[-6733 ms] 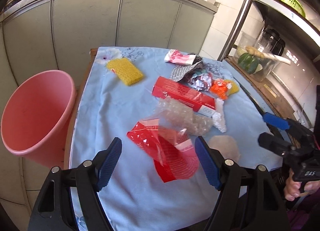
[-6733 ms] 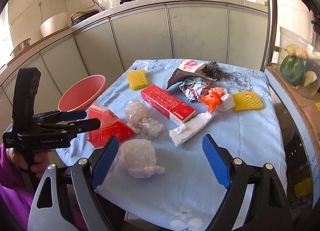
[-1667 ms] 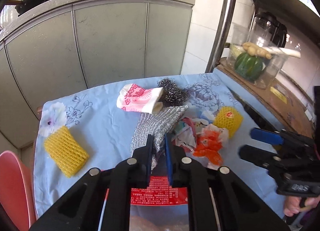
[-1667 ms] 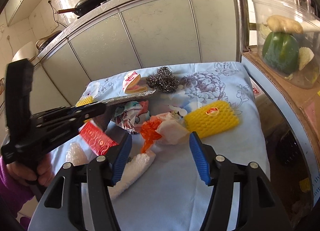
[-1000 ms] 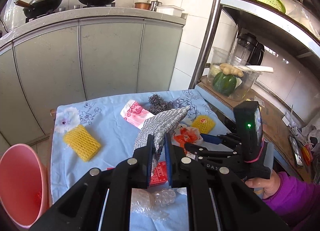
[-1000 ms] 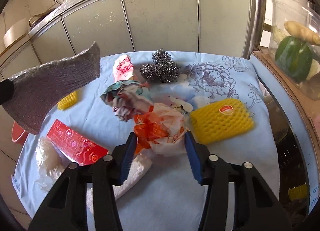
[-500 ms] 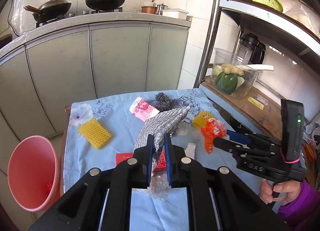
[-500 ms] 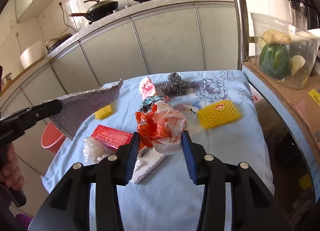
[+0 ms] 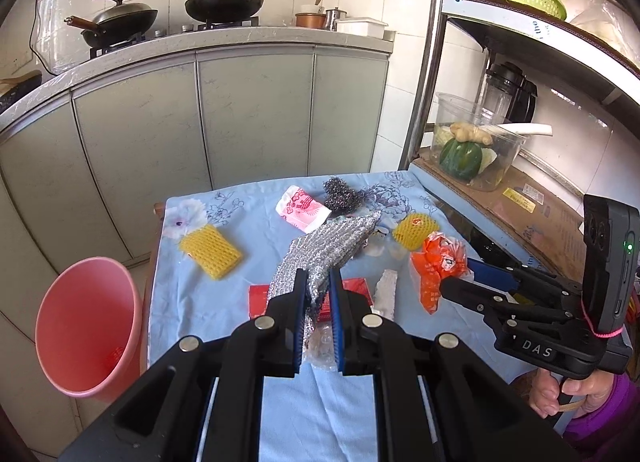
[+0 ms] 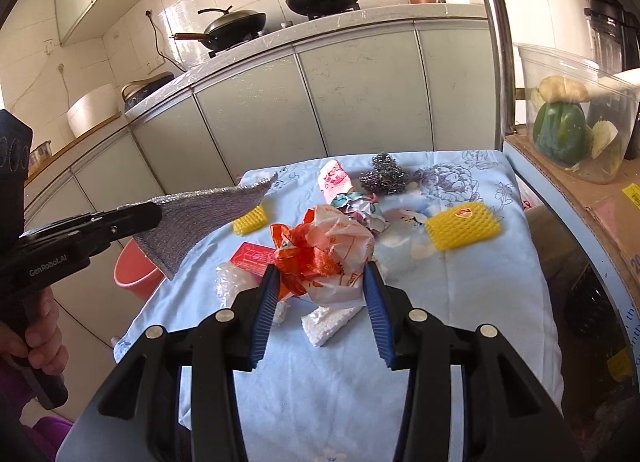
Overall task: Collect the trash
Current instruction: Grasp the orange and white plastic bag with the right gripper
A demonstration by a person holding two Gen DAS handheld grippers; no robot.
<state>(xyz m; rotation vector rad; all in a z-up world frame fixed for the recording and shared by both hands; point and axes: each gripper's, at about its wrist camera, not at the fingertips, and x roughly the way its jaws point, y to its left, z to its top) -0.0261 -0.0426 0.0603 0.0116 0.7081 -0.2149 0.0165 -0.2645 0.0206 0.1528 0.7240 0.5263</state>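
Left hand-held gripper (image 9: 318, 298) clamps the silver cloth (image 9: 328, 250); right hand-held gripper (image 10: 320, 294) clamps the orange bag (image 10: 324, 250), both lifted for bin (image 9: 86, 326) disposal.

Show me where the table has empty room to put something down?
Bare blue tablecloth lies at the near edge, in front of the white foam strip, and right of the yellow foam net. The middle is crowded around the red box.

1. Left gripper (image 9: 318, 294) clamps silver mesh cloth (image 9: 328, 246) above the bench (image 9: 248, 246).
2. Right gripper (image 9: 470, 276) (at right) grips orange plastic bag (image 9: 438, 264).
3. Pink bin (image 9: 86, 326) stands left.
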